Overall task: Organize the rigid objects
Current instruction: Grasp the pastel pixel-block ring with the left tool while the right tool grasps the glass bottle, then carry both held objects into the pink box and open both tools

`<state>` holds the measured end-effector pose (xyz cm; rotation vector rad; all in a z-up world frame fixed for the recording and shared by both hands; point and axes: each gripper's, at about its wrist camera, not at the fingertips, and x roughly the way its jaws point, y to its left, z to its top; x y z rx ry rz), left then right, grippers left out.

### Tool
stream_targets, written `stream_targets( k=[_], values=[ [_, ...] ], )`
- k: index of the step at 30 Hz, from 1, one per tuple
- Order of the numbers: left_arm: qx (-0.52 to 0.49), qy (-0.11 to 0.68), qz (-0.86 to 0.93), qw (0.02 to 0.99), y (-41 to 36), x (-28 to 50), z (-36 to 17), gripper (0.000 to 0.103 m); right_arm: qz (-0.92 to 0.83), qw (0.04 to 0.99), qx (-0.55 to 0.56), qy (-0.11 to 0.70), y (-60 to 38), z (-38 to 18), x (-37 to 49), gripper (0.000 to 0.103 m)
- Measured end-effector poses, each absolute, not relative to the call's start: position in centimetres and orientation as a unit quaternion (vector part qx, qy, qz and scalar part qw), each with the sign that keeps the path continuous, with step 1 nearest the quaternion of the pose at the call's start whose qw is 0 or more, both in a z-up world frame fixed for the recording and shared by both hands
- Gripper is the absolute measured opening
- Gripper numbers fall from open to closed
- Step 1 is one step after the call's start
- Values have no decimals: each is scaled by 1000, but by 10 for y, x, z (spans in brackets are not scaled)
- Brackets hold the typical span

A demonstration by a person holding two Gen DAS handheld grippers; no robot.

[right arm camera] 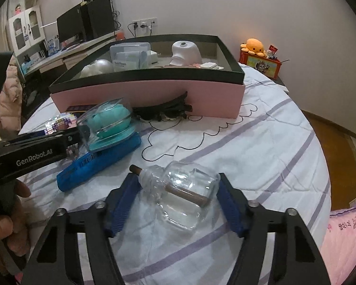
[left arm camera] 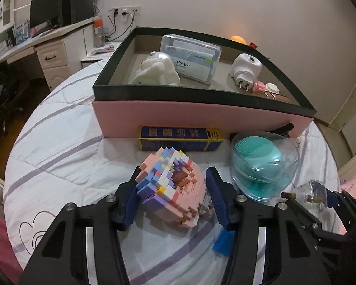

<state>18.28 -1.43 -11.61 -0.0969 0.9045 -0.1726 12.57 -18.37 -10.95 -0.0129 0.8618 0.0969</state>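
1. The bed [left arm camera: 59, 142] carries everything; its open striped cover lies to the right of the right claw [right arm camera: 178, 187], and its edge falls off to bare floor further right.
2. The box [left arm camera: 201, 116] stands ahead of both claws, its dark rim raised above their level. It already holds a few items, with bare floor left between them.
3. Judged step: both claws are grasping for a lift into that box. The next move calls for raising each load clear of the near rim before going forward.
4. The left claw [left arm camera: 170, 178] sits narrow around the block model [left arm camera: 170, 185], pads against both sides, so it holds it on the bed.
5. The bottle [right arm camera: 180, 190], clear with a cork, lies between the right claw's half-closed fingers; the left pad looks to touch its neck, but a firm grip I cannot tell.
6. The teal brush [left arm camera: 258, 163] in its clear case sits between the two claws, close to the left claw's right finger, so room there is tight.
7. A blue carton [left arm camera: 180, 139] lies ahead of the left claw, against the box wall.
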Motion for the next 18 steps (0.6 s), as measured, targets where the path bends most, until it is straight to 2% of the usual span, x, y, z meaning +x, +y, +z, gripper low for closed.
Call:
stream_targets(
  k=[2, 3, 18],
  values=[
    [-50, 435, -86, 895, -11, 178, -115, 53, 50, 909, 0, 414, -185, -108, 124, 64],
    [-51, 434, -87, 895, -10, 176, -115, 50, 51, 909, 1, 413, -185, -108, 123, 64],
    [-62, 417, -90, 902, 14, 147, -99, 50, 69, 917, 17, 393, -183, -92, 102, 64]
  ],
)
